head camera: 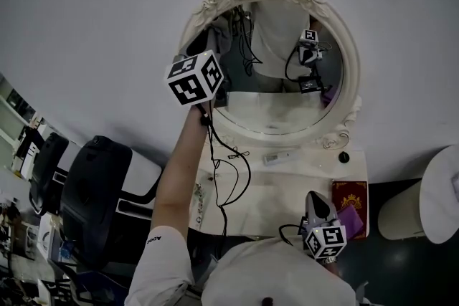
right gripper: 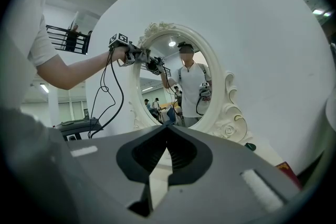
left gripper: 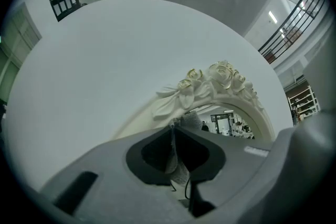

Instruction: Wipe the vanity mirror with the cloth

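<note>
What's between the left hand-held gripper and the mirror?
The grey cloth, clamped in the left hand-held gripper, pokes toward the mirror; left gripper view.

On the white table, a red book lies near right, with a purple thing just beside it. A small black knob sits farther back. A black chair stands left, a pale round bin right.
</note>
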Motion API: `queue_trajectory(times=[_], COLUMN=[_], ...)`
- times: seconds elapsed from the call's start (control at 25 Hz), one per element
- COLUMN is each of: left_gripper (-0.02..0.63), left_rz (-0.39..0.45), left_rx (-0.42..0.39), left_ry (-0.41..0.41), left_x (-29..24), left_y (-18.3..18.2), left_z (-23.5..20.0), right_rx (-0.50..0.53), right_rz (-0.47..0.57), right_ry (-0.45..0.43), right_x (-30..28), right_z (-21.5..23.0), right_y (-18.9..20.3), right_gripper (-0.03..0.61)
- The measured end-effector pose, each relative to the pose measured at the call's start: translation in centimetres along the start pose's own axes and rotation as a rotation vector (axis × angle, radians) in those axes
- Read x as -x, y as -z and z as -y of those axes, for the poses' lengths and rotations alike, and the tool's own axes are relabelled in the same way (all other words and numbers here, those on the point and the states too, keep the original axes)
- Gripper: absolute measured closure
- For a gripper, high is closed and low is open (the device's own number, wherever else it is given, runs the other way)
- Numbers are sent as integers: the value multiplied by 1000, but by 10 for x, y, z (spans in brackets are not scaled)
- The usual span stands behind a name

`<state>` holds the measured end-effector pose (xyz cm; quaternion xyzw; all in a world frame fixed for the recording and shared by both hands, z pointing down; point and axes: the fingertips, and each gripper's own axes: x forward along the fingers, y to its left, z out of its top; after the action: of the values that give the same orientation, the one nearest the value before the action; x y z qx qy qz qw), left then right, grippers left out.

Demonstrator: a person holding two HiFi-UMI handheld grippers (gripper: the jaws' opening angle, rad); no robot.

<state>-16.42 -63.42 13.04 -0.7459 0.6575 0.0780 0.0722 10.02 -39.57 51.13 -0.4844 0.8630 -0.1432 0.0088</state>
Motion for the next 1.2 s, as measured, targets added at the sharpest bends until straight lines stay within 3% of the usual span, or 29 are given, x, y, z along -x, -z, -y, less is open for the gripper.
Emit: queue_trajectory(times=[0.12, 0.28, 0.56, 0.84, 1.2], left_gripper=[591, 591, 591, 591, 591], left_rz=[2, 30, 52, 34, -23], left_rx=[6, 29, -18, 46, 109], left_ry=[-11, 41, 144, 296, 421], left_x=[6, 16, 10, -5, -24], left_y=[7, 10, 19, 45, 85], left_z=[-8, 8, 76, 161, 248], right_rx=[4, 4, -1, -16, -47], right_rz=[-2, 2, 24, 53, 81], right_ry=[-8, 2, 82, 206, 382], right_x=[-3, 0, 19, 49, 96], right_z=[-3, -6, 5, 26, 57], right_y=[0, 0, -1, -2, 1], right_gripper=[571, 571, 571, 571, 571])
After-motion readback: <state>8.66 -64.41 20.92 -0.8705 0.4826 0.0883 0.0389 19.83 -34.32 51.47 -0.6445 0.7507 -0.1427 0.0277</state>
